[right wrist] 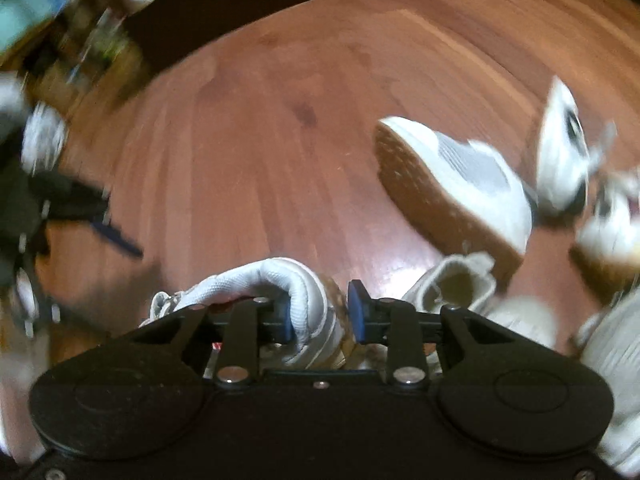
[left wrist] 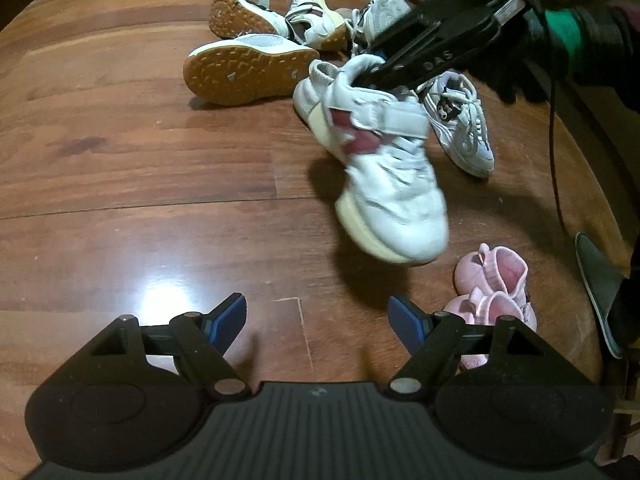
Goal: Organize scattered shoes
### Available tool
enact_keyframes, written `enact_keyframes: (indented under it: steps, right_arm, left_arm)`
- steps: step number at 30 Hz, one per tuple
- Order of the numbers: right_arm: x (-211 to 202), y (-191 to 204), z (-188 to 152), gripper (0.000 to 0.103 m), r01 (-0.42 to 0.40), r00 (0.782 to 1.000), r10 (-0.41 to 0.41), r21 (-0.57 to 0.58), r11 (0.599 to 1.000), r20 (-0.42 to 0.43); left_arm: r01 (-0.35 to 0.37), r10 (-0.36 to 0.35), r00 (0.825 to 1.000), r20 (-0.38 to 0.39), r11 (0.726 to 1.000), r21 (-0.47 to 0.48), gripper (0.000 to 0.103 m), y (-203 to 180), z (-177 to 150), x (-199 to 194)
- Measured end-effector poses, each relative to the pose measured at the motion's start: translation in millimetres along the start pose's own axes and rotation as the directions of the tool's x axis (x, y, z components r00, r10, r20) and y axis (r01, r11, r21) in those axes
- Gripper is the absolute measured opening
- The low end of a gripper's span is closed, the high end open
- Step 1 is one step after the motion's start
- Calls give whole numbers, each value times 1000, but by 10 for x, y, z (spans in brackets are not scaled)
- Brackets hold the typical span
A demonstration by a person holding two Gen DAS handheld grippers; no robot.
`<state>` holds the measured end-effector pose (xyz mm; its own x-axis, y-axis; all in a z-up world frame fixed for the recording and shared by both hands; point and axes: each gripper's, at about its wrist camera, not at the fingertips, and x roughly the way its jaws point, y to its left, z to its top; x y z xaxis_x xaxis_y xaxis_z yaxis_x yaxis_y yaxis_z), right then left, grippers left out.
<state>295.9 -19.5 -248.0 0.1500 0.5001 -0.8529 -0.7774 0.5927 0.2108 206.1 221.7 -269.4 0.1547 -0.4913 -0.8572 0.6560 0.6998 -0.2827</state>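
Right claw (right wrist: 320, 312) clamped on collar of white strap sneaker with maroon patch (left wrist: 384, 168), hanging toe-down above wooden floor (left wrist: 120, 160). Left claw (left wrist: 318, 314) released, empty. Lift clear of far pile; avoid swinging.

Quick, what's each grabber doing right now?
Left gripper: open, empty.
Right gripper: shut on the white strap sneaker with maroon patches.
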Motion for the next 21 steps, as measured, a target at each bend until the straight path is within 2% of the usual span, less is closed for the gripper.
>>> enact_keyframes:
  steps: [4,8,11,16,21]
  right_arm:
    - [120,189,-9,27,-26,997,13,-192,981,-70]
    - [257,357,-47,27,-53,992,12,-333,942,-124]
    - [422,486,-97,27,-64,986,-12,-448,892,-164]
    - [537,549,-96,27,-107,983,15,-501,859,-184]
    - [602,406,-113,27,-116,985,47,-442,889,-165]
  left_arm:
    - [6,-6,1000,-1,1000,3,78,-10,14,19]
    - [11,-11,1000,-7,1000,4,78,-12,11,53]
    - [15,-15,1000,-15,1000,4,78,-14,-8,75]
    - [17,-17,1000,-26,1000,3,78,-11,-36,99]
    - [17,-17,1000,-26,1000,4,78,-14,-18,108]
